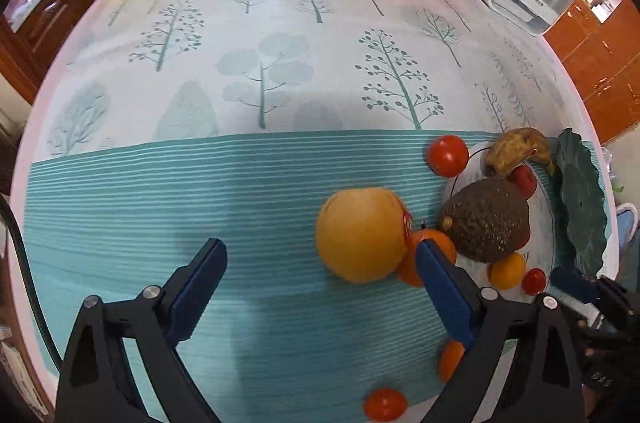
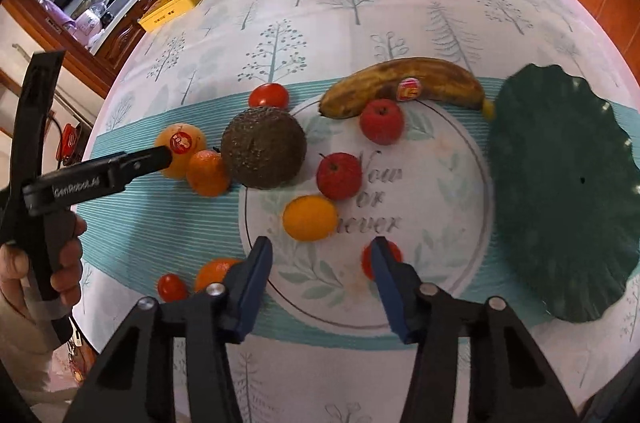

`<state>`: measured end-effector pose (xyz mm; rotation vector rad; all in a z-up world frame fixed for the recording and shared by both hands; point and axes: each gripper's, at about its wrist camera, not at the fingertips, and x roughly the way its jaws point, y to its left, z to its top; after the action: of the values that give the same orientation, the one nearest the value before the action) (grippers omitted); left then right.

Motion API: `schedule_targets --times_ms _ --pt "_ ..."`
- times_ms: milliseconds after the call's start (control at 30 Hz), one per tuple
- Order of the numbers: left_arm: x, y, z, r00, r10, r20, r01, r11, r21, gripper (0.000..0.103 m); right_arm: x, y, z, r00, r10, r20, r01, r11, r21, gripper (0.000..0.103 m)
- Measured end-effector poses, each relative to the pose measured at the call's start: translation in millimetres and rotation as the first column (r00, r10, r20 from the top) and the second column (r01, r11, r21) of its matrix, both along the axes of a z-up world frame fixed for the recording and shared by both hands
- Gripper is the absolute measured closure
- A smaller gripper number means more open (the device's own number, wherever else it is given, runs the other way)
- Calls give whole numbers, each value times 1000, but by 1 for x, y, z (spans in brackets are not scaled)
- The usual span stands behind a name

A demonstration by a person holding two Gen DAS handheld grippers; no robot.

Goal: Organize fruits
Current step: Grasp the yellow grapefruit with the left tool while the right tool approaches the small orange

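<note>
Although the white plate already carries two small red apples, a yellow citrus and a small tomato, with the banana across its twelve o'clock rim, the sorting looks barely half done. The green leaf dish at three o'clock lies bare, and the yellow pear, oranges, tomatoes and avocado wait around nine o'clock. The left gripper gapes wide beside the pear, empty; the right gripper stands partly closed over the plate, holding nothing.
</note>
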<state>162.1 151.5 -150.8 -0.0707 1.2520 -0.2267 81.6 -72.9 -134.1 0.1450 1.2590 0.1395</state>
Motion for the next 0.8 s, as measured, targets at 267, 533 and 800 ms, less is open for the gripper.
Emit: schedule_targets --times_ms 267,533,800 --pt "15 -2 -15 998 -33 -58 26 993 -116 30 13 12 -21 1000 9 -23 -10 1000 -16 72" --pt "30 -10 -25 994 -19 -105 3 988 -155 41 18 15 -22 1000 -5 -2 5 1000 -21 72" --pt "33 -27 -25 996 -37 -84 30 997 -74 43 22 12 -23 1000 -31 -5 31 1000 5 71"
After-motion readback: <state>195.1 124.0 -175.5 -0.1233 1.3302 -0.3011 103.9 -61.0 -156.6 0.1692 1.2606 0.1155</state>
